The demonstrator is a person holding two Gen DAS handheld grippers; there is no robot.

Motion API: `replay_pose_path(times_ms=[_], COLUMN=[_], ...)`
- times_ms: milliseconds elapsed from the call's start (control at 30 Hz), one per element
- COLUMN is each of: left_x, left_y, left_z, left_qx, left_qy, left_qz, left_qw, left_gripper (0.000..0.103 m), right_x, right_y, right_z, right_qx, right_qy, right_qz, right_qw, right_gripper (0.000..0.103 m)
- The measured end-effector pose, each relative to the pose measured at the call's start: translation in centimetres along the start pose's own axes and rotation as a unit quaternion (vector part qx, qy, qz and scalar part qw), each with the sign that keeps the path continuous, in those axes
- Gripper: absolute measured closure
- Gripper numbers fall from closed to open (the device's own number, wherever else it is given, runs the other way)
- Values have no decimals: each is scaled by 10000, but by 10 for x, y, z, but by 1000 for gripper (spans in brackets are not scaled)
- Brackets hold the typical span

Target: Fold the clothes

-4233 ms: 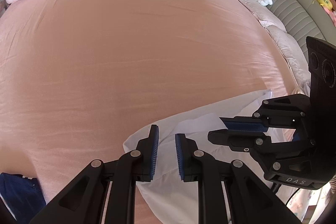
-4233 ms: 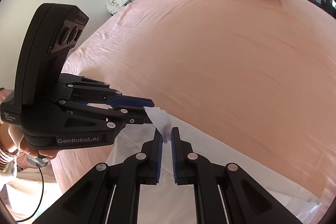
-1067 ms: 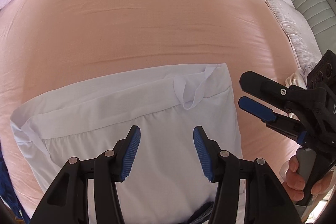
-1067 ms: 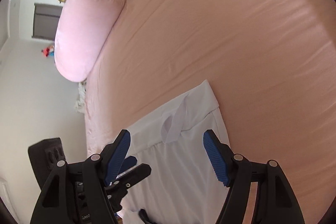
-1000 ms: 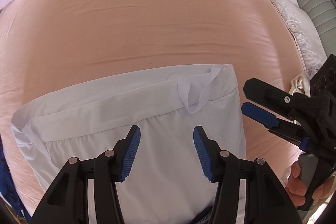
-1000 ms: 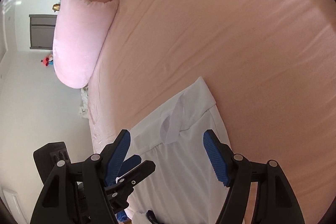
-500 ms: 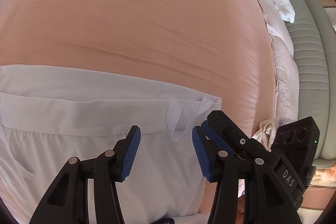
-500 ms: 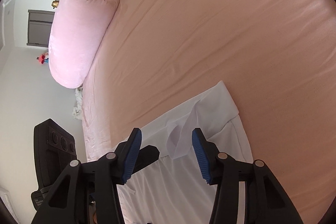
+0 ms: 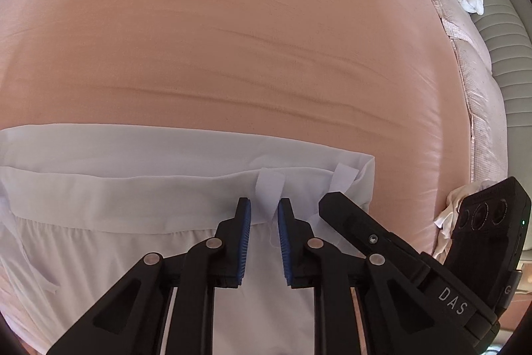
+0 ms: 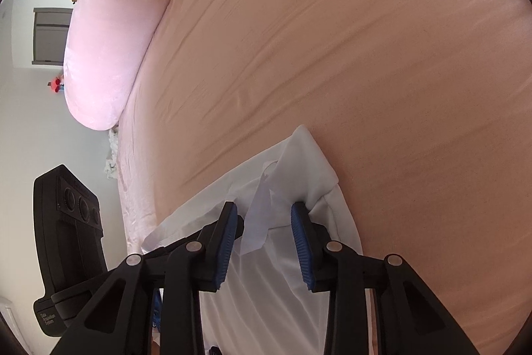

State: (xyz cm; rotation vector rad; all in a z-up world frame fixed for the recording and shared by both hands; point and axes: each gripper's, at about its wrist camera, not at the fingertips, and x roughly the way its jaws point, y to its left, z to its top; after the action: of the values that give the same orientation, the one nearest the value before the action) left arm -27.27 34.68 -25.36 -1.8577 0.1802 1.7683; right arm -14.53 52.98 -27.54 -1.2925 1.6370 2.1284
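The white garment (image 9: pixel 139 188) lies flat on the pink bedsheet (image 9: pixel 232 39). The left gripper (image 9: pixel 263 212) is fully closed at its waistband strap (image 9: pixel 269 188). The right gripper (image 10: pixel 264 215) is closing around the waistband corner (image 10: pixel 306 162).

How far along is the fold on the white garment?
Done: the white garment lies spread flat on the pink sheet, waistband at the far edge. In hand: the left gripper is shut on a waistband strap; the right gripper has its jaws closing around the waistband corner, fabric between them, not pinched yet. Left: every fold, since no layer is turned over.
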Motion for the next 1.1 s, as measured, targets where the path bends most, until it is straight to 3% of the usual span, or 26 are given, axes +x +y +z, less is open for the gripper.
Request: replay_pose_path(times_ms=[300,433,600,700,733,767,867,967,1033,1100], left_x=[7,-1,-28,-46,-50,-53,-61,-68,-71,-75], left_y=[1,2,-5,-1,2,5,17,33,47,51], left_z=[-26,-35,-52,-64,-67,-71,-80,-88,-94,-106], left_qx=[464,772,1422,1692,1730,1767,1828,1735,1549,1493], left_qy=[641,821,581,366,352,338,312,304,359,370], left_qz=[386,243,578,688,765,843,934,857,778,679], left_qw=[9961,9933,9864,9825,9813,9801,9782,9806,9842,9858], left_gripper=[89,89,89,87,86,78,42,40,40,40], right_x=[-5,-6,0,0,-1,-3,-10,-16,-24,-35], right_y=[-4,-8,6,16,19,22,31,39,39,38], right_z=[-4,-1,-3,-10,-13,-17,-30,-44,-52,-61], right_qx=[-356,-234,-482,-779,-895,-1015,-1402,-1583,-1684,-1789], right_qy=[27,62,111,258,312,355,376,376,366,343], right_qz=[-81,49,-17,-42,-49,-61,-135,-224,-293,-355], right_qw=[9993,9997,9988,9966,9955,9942,9893,9864,9846,9826], right_gripper=[80,80,76,65,64,63,63,59,46,45])
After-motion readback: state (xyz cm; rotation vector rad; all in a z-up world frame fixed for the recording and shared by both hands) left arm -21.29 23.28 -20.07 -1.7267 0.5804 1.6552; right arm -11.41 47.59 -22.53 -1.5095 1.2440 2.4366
